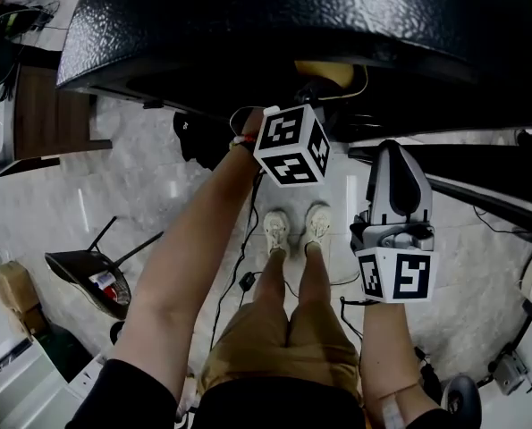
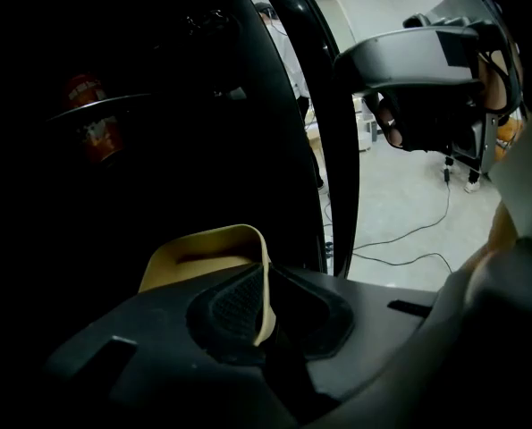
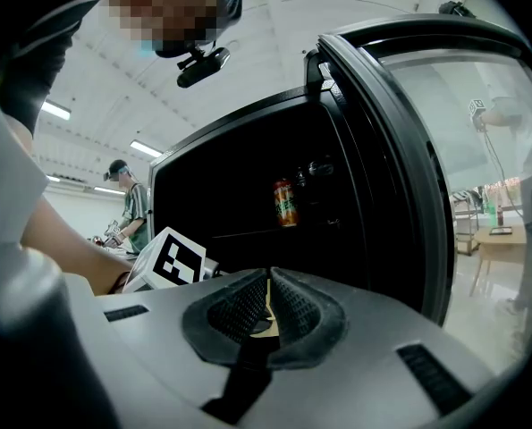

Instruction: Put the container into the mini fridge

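Note:
A tan, thin-walled container [image 2: 203, 256] hangs at the dark mouth of the black mini fridge [image 1: 274, 16]. My left gripper [image 2: 267, 304] is shut on its right rim. In the head view only a yellow edge of the container [image 1: 324, 71] shows under the fridge's top, just beyond the left gripper's marker cube [image 1: 291, 146]. My right gripper [image 3: 267, 309] is shut with nothing in it, held back to the right of the left one, and points at the fridge opening. The fridge door [image 3: 444, 150] stands open on the right.
A red and orange can [image 3: 286, 202] stands on a shelf inside the fridge. The person's legs and white shoes [image 1: 294, 226] are below, with cables [image 1: 243, 257] on the pale floor. A black dustpan [image 1: 91, 275] lies at the left. Another person [image 3: 127, 199] stands far off.

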A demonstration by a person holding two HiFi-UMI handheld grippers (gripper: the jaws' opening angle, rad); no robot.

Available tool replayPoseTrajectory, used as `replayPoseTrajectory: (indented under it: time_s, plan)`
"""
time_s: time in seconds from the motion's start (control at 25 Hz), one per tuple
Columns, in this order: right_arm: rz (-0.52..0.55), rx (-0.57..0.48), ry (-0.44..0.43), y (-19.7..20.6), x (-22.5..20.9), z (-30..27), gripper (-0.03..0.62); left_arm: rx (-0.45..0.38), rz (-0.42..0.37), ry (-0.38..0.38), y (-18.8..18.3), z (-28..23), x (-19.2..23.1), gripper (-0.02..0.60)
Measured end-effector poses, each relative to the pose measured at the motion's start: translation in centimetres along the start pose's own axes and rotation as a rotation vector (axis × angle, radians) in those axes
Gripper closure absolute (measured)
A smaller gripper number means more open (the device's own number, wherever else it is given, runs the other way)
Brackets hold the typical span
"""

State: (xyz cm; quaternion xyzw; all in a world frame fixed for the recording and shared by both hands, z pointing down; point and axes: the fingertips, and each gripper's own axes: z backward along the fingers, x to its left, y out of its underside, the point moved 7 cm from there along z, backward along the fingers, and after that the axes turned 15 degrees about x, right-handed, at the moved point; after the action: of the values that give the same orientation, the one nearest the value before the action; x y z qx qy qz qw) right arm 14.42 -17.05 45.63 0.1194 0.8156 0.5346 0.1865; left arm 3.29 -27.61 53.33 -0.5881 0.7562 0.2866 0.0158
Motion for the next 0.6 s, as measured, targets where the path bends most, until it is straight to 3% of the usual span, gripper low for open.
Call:
replayPoseTrajectory:
  time_s: [0.36, 0.6]
  plan:
    - [-0.015, 0.006, 0.008, 0.0, -0.8, -0.5, 0.553, 0.137, -0.179, 0.050, -0.1, -1.9, 0.0, 0.546]
    - [-0.010, 0.005, 0.011, -0.3, -1.3, -0.9, 0.553, 0.168, -0.191, 0.053, -0.8, -2.8, 0.7, 0.546]
